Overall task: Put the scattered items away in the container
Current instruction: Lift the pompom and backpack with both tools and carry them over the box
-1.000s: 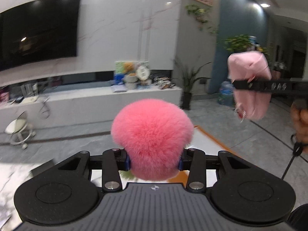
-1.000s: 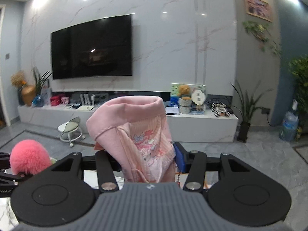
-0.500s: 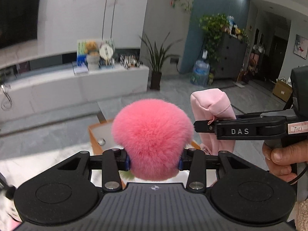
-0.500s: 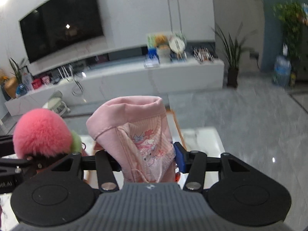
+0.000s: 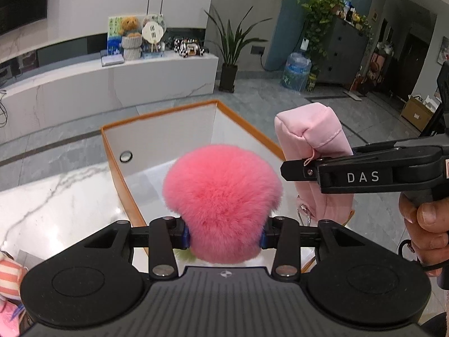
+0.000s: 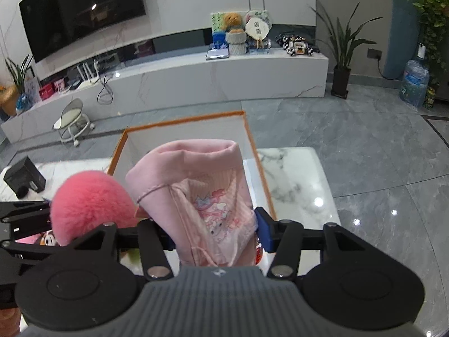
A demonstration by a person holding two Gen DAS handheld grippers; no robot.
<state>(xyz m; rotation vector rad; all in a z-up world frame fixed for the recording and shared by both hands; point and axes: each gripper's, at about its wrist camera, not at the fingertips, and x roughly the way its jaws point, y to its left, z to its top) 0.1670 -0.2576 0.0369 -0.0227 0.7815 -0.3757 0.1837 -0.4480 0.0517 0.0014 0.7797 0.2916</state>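
The left gripper is clamped on a fluffy pink pompom, its blue pads sunk into the fur on both sides, and it is pointed down toward the orange-rimmed box standing on the white marble table. Just beside it, the right gripper has its jaws closed on a pale pink drawstring pouch printed with a cartoon figure; the pouch stands upright between the pads, its rolled mouth uppermost. In both wrist views the two loads hang over the near end of the box, whose white inside looks largely bare where it can be seen, apart from a round metal ring on one wall. The step in hand looks like the carry-and-lower stage: both items are held above the container but not yet released. The next move probably calls for bringing each load below the rim, then letting go one at a time so the grippers do not knock each other. More items wait at the table's left edge, including a striped soft toy and a small black box.
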